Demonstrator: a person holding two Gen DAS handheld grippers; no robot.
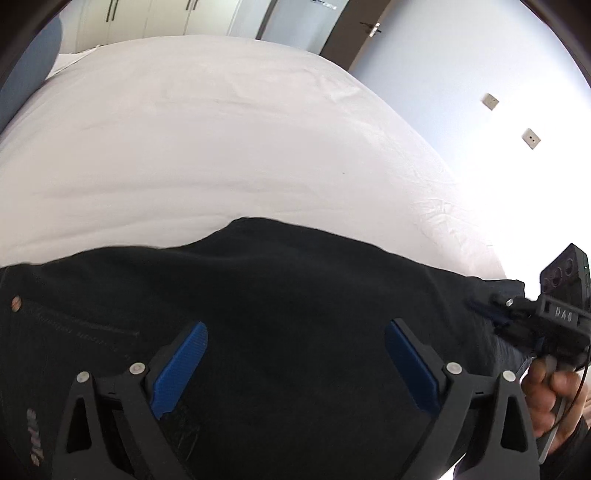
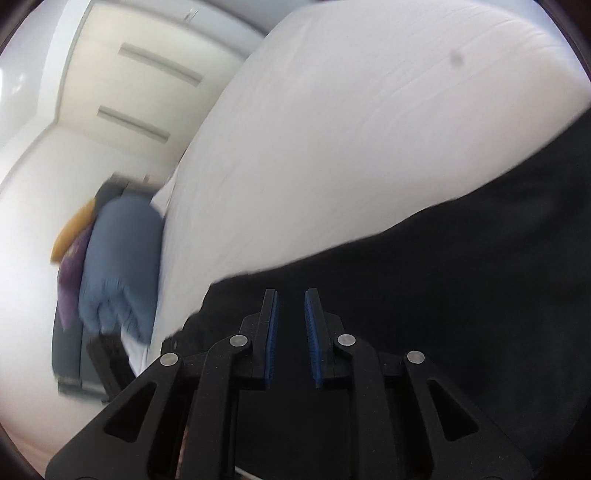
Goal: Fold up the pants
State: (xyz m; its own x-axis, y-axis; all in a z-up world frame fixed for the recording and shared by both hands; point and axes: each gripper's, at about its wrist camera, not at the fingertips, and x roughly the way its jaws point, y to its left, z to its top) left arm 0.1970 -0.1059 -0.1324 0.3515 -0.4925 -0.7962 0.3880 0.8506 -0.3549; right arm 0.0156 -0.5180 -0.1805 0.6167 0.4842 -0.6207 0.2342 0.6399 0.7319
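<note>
your left gripper gapes wide over the black pants on the white bed, wardrobe doors beyond, while your right gripper hovers narrowed, clasping nothing, above the pants' edge.

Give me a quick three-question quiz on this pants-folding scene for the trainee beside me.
1. True or false: the left claw has its blue pads spread wide above the black pants.
2. Multiple choice: what do the pants lie on? A) a wooden table B) a white bed sheet C) a carpet
3. Fill in: in the right wrist view, the right claw has its pads drawn ____ together, with a narrow gap between them.

Key: 1 true; 2 B; 3 close. Whether cloth is pinched in the right claw cannot be told.
</note>
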